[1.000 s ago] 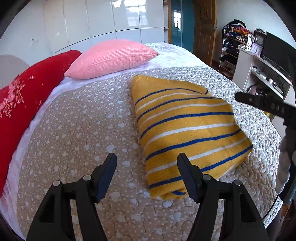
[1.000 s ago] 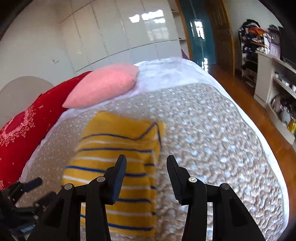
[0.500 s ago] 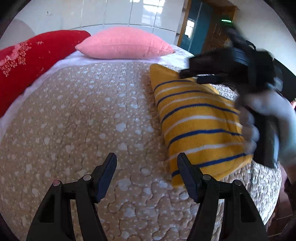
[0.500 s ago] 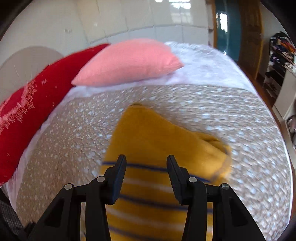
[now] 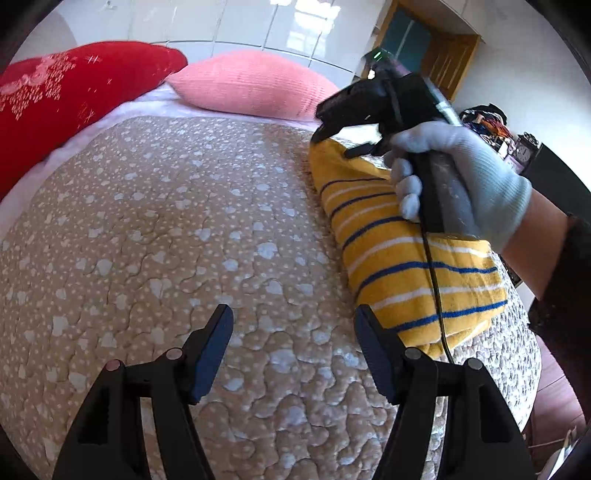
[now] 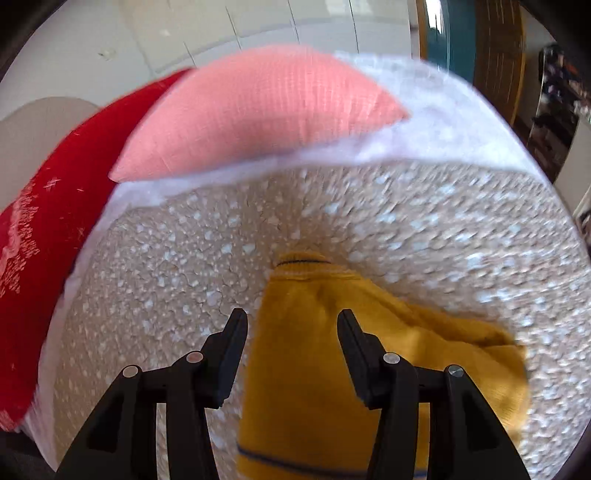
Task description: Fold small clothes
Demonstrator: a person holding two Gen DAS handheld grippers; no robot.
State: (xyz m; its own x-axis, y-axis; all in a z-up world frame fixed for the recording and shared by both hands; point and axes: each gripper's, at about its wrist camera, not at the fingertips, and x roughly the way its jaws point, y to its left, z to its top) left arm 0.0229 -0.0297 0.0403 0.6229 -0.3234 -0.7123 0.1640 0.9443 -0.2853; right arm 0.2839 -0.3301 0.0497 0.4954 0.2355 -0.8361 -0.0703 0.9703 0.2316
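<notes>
Both wrist cams look down-fwd over bed quilt (image 5: 155,229), close; share yellow sweater (image 6: 306,369), pink pillow (image 5: 251,86).

A beige quilted bedspread (image 5: 155,236) with pale blotches covers the bed. At its head a red pillow (image 5: 70,99) with white embroidery lies beside a pink ribbed pillow (image 5: 255,88), both resting on a white sheet (image 6: 436,122). Glossy white cabinet doors (image 5: 236,22) stand behind them. A wooden door (image 5: 447,55) and a cluttered shelf (image 5: 487,122) are at the right.
</notes>
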